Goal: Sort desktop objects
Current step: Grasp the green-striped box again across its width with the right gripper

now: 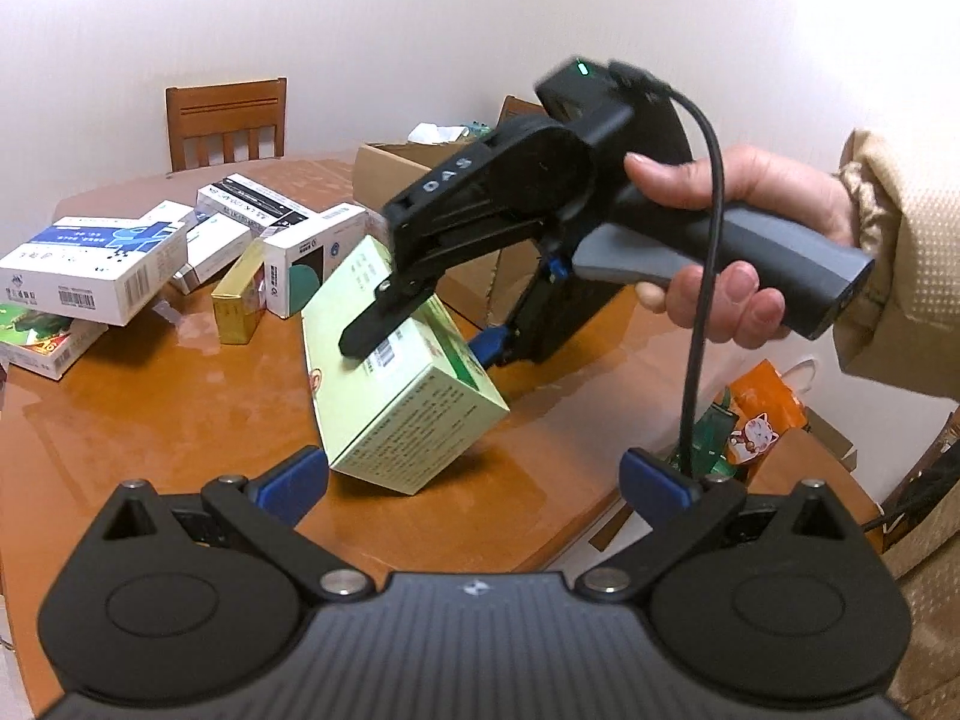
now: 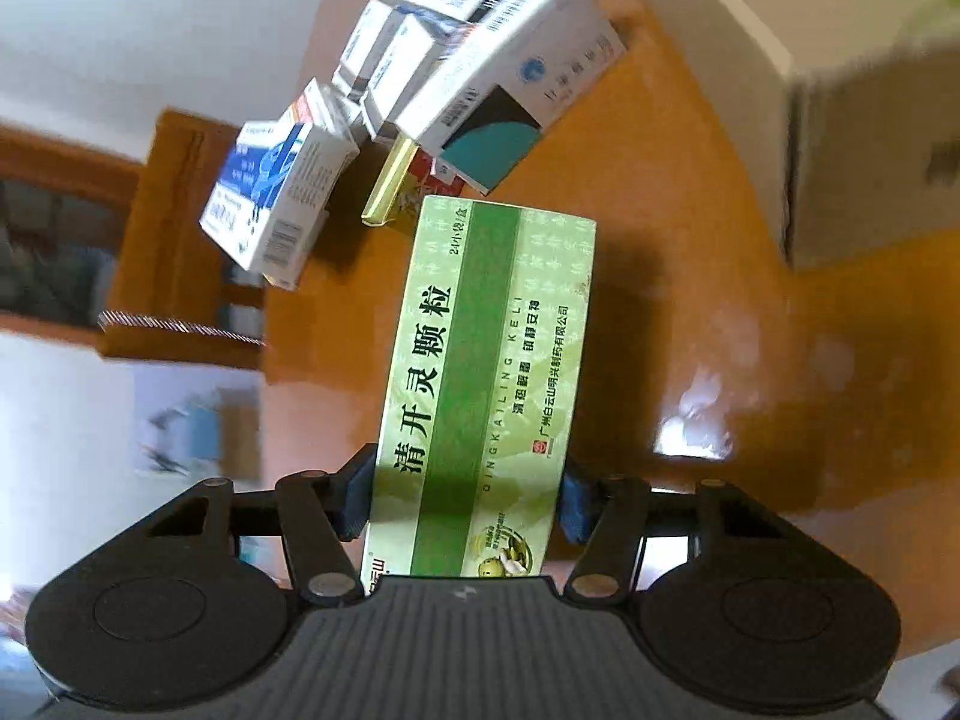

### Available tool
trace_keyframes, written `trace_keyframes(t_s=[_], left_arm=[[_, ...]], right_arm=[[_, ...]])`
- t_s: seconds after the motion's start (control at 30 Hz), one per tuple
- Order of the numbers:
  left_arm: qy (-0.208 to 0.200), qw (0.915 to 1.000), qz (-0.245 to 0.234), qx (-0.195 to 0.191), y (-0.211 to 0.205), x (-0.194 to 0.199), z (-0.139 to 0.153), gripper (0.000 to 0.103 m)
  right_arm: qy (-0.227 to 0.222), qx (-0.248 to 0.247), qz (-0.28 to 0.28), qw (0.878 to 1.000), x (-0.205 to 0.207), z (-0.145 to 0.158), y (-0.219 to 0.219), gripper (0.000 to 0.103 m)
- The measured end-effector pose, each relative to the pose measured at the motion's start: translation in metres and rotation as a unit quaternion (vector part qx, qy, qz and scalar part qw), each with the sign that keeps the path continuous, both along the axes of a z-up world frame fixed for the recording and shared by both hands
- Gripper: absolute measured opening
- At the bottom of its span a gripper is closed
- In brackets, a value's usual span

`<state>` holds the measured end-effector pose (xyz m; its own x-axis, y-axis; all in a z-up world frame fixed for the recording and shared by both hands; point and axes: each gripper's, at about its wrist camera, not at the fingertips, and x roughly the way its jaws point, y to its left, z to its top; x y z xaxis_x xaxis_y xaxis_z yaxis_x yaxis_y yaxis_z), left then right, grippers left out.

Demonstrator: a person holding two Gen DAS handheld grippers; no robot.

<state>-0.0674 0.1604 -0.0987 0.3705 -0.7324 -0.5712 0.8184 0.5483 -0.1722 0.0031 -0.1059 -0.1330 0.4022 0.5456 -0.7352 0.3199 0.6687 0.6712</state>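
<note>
A pale green medicine box with a darker green stripe sits tilted on the wooden table, one long edge raised. My right gripper is shut on it, its blue pads pressing both long sides near one end. A person's hand holds that gripper's handle. My left gripper stands open just in front of the box, nothing between its blue pads.
Several medicine boxes lie piled at the back left: a white and blue one, a yellow one, a white one with a teal circle. An open cardboard box stands behind. An orange bag lies beyond the table's right edge, and a wooden chair stands at the far side.
</note>
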Motion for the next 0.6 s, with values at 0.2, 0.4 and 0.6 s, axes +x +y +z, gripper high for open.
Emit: trace_keyframes(t_s=[0.2, 0.4, 0.6], left_arm=[[0.001, 0.9998, -0.017, 0.009, -0.009, 0.004, -0.004, 0.103], [0.0, 0.9993, -0.036, 0.012, -0.022, 0.005, -0.005, 0.103], [-0.002, 0.9987, -0.046, 0.02, -0.033, 0.008, -0.008, 0.103]], right_arm=[[-0.003, 0.032, -0.042, 0.999, -0.018, -0.007, -0.021, 0.065], [-0.005, -0.026, -0.037, 0.999, -0.024, 0.003, -0.022, 0.07], [-0.018, -0.09, -0.033, 0.995, -0.035, 0.022, -0.028, 0.072]])
